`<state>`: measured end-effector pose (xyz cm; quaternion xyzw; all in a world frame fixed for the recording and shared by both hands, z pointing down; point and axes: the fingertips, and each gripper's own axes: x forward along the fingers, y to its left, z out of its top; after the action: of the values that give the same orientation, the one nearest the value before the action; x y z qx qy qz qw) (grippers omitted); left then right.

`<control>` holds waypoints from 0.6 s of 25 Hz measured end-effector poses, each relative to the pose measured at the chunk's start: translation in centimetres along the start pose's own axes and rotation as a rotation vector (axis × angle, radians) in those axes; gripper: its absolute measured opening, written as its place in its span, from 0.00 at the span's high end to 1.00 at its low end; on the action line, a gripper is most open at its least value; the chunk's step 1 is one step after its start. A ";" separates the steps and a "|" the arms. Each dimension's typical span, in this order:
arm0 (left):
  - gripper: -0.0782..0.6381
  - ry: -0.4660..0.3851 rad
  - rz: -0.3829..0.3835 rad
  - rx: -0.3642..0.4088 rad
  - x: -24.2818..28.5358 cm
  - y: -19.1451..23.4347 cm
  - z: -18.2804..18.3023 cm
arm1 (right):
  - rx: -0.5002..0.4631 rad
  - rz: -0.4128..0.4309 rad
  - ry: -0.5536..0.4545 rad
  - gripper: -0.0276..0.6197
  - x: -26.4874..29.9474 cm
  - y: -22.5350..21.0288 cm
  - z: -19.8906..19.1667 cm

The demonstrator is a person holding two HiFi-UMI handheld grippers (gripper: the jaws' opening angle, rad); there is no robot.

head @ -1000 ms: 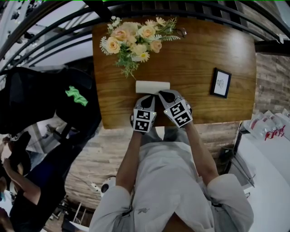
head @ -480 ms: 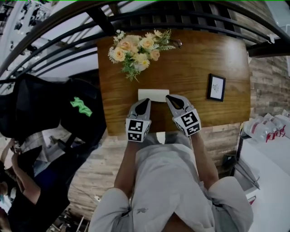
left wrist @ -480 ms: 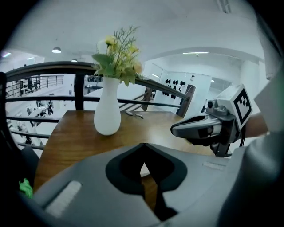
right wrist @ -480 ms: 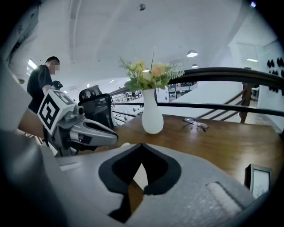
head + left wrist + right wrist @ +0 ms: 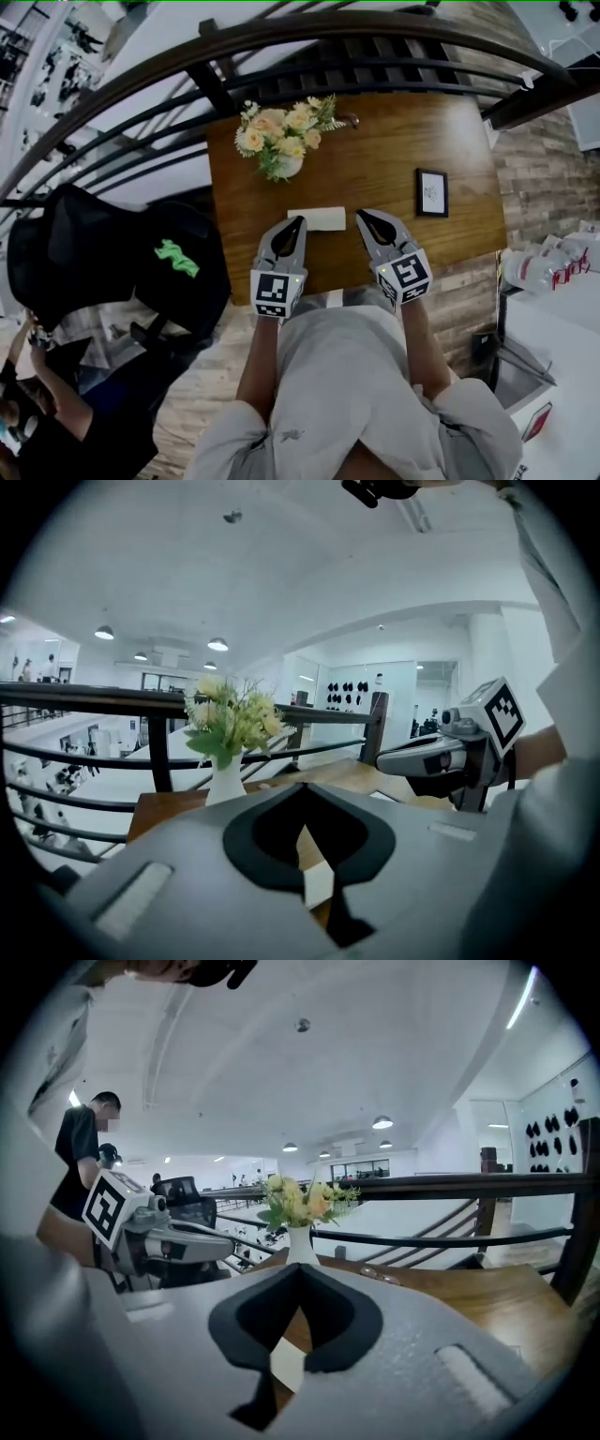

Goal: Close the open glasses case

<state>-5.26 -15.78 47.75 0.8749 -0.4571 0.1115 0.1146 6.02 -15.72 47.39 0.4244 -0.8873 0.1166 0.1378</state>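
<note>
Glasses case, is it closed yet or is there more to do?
Done, it seems: the white glasses case lies flat on the table with no lid sticking up, so it looks closed. In hand: nothing; the left claw and right claw are both shut and empty, near the case. Left: likely nothing.

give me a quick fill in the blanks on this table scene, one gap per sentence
1. The white glasses case lies on a ____ table.
2. The flowers stand in a ____ vase.
3. The framed picture lies on the same side as the ____ tool.
4. The left tool grips nothing, and its jaws, open or shut, are ____.

Missing words: wooden; white; right; shut
</note>
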 end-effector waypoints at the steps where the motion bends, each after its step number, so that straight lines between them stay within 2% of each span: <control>1: 0.87 -0.014 0.000 0.010 -0.4 0.1 0.6 | 0.001 -0.013 -0.013 0.95 -0.4 0.0 0.5; 15: 0.87 -0.099 0.010 0.062 -3.1 0.6 3.6 | -0.037 -0.082 -0.093 0.95 -2.3 1.5 3.5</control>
<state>-7.16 -14.77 43.48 0.8801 -0.4630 0.0828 0.0643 5.73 -14.25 43.13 0.4630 -0.8765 0.0747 0.1089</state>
